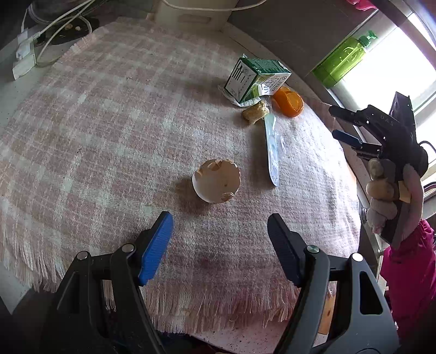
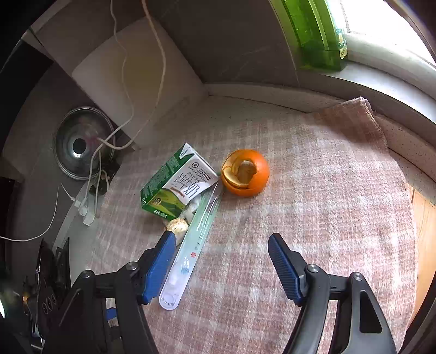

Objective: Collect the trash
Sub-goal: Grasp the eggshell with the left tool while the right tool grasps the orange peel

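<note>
A broken eggshell (image 1: pixel 216 181) lies on the pink plaid cloth (image 1: pixel 114 122), just ahead of my open, empty left gripper (image 1: pixel 220 222). Farther right lie a clear plastic wrapper (image 1: pixel 272 147), a brown food scrap (image 1: pixel 255 111), a green-white milk carton (image 1: pixel 254 79) and an orange peel (image 1: pixel 288 101). My right gripper (image 1: pixel 333 122) shows at the right edge, held in a hand. In the right wrist view the right gripper (image 2: pixel 219 242) is open and empty above the cloth (image 2: pixel 313 190), the wrapper (image 2: pixel 190 242) beside its left finger, with the carton (image 2: pixel 177 182), scrap (image 2: pixel 178 226) and peel (image 2: pixel 245 173) ahead.
A green soap bottle (image 1: pixel 344 57) stands on the windowsill, also in the right wrist view (image 2: pixel 316 35). White cables and plugs (image 1: pixel 32 51) lie at the back left. A metal lid (image 2: pixel 81 144) sits left of the cloth. A white box (image 1: pixel 190 13) stands at the back.
</note>
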`<action>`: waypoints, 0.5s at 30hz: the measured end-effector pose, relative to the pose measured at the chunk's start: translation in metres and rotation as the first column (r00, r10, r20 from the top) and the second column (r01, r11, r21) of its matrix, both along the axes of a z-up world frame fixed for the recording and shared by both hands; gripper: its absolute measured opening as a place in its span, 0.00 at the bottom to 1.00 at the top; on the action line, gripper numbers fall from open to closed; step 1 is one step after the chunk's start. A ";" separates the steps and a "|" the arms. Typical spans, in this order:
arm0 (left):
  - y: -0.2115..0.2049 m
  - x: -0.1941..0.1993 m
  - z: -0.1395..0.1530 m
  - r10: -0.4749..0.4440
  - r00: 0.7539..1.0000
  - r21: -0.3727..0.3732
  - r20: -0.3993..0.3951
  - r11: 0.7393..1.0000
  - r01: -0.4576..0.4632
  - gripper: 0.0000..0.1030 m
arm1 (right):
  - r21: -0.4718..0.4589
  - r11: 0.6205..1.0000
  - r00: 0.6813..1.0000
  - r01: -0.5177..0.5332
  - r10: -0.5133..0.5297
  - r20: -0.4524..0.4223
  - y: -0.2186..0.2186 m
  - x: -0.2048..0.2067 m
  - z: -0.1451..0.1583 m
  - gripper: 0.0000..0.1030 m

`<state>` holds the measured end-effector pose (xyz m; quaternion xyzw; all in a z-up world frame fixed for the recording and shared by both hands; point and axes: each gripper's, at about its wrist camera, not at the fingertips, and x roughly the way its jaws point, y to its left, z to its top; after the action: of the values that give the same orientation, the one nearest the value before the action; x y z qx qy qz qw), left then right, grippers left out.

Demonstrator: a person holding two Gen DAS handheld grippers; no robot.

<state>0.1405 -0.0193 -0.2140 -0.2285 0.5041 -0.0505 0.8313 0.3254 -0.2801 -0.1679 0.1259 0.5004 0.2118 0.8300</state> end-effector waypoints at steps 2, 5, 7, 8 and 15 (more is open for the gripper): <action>0.000 0.004 -0.003 0.007 1.000 0.000 -0.010 1.000 -0.007 0.72 | -0.001 1.000 1.000 0.014 -0.014 -0.021 -0.003 0.016 -0.007 0.64; 0.000 0.010 -0.008 0.009 1.000 -0.002 -0.024 1.000 -0.009 0.68 | 0.026 0.999 0.997 0.031 -0.030 -0.065 -0.007 0.038 -0.018 0.57; 0.000 0.014 -0.010 0.008 0.999 0.006 -0.035 1.000 -0.008 0.67 | 0.041 0.998 0.995 0.048 -0.044 -0.094 -0.010 0.049 -0.025 0.54; 0.000 0.015 -0.011 0.008 0.999 0.009 -0.038 1.000 -0.007 0.67 | 0.048 0.998 0.993 0.051 -0.046 -0.106 -0.010 0.053 -0.028 0.53; 0.000 0.026 -0.012 0.004 0.999 0.012 -0.046 1.000 -0.003 0.59 | 0.053 0.997 0.987 0.054 -0.046 -0.152 -0.007 0.070 -0.045 0.43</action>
<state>0.1667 -0.0196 -0.2259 -0.2254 0.5231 -0.0408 0.8209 0.3958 -0.2867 -0.2125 0.1776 0.5520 0.1950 0.7910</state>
